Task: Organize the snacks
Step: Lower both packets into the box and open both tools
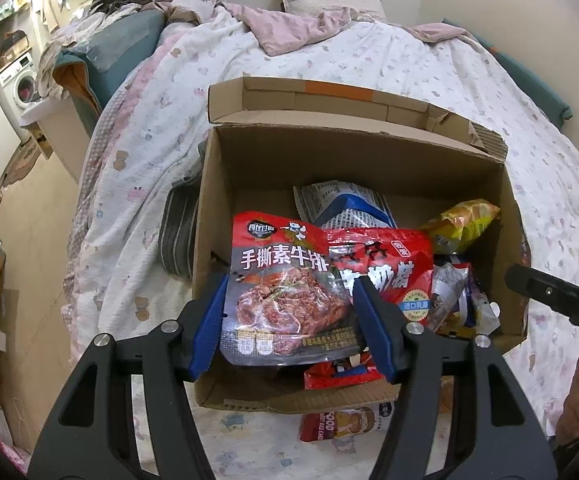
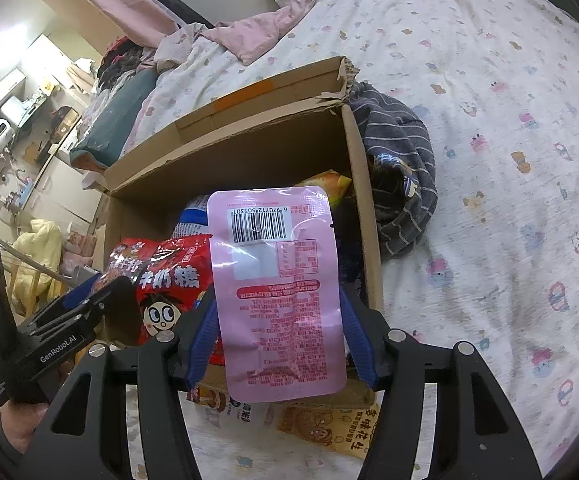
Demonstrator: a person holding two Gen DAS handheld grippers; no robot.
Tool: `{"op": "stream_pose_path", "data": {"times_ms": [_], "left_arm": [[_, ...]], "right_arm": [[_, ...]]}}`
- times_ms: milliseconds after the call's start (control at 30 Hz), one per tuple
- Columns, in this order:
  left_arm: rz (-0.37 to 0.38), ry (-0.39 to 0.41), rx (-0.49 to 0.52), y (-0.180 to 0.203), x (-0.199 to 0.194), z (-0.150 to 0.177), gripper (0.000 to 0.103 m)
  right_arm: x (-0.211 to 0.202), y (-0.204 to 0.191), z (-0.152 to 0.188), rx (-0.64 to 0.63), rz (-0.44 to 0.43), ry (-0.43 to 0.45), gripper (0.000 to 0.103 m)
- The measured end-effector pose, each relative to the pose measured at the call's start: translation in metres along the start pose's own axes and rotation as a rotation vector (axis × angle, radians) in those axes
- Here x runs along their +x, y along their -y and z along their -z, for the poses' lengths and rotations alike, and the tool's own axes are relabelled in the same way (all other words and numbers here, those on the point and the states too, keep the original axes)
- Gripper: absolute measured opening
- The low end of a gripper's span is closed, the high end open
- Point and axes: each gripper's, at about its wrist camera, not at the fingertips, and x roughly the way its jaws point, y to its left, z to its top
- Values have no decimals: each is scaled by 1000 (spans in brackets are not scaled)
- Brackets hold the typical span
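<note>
1. We see the left gripper (image 1: 293,280) clamped on a red steak pouch (image 1: 285,292), its blue fingers (image 1: 209,320) pressing the pouch's two side edges; the pouch hangs over the near part of the box (image 1: 409,152).
2. We see the right gripper (image 2: 277,312) clamped on a pink pouch (image 2: 281,292), back side with barcode facing us, held above the near wall of the box (image 2: 249,148).
3. The box is open-topped cardboard and stands on the bed (image 1: 369,60).
4. Inside it lie a red candy bag (image 1: 389,268), a blue-and-white bag (image 1: 349,208) behind it, and a yellow bag (image 1: 465,224) at the right wall.
5. In the right wrist view the candy bag (image 2: 165,276) lies left of the pink pouch.
6. Outside the box, on the bed just before its near wall, we note two more packets: a red-and-white one (image 1: 345,424) and a yellow peanut packet (image 2: 329,428).
7. A grey striped cloth (image 2: 401,168) lies against the box's outer side.
</note>
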Motion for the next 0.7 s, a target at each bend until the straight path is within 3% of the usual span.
{"op": "stream_pose_path", "data": {"times_ms": [167,267,333,433,700], "left_arm": [[-7,-14,17,2,0,1,60],[-13,-15,12,2,0,1,80],[-13,-5,-7,-1,-2,1,87],[-5,-15,-32,-4,-1,0,88],[1,-21,-44,-8,-2,0,88]], "right_arm": [[-1,0,0,6,-14,5,62],[-1,-1,0,3,-18,7,64],[-3,-1,-1,6,-25,11,74],[-5,0,-2,13,-30,24,86],[-5,-1,-2,10,-31,24,86]]}}
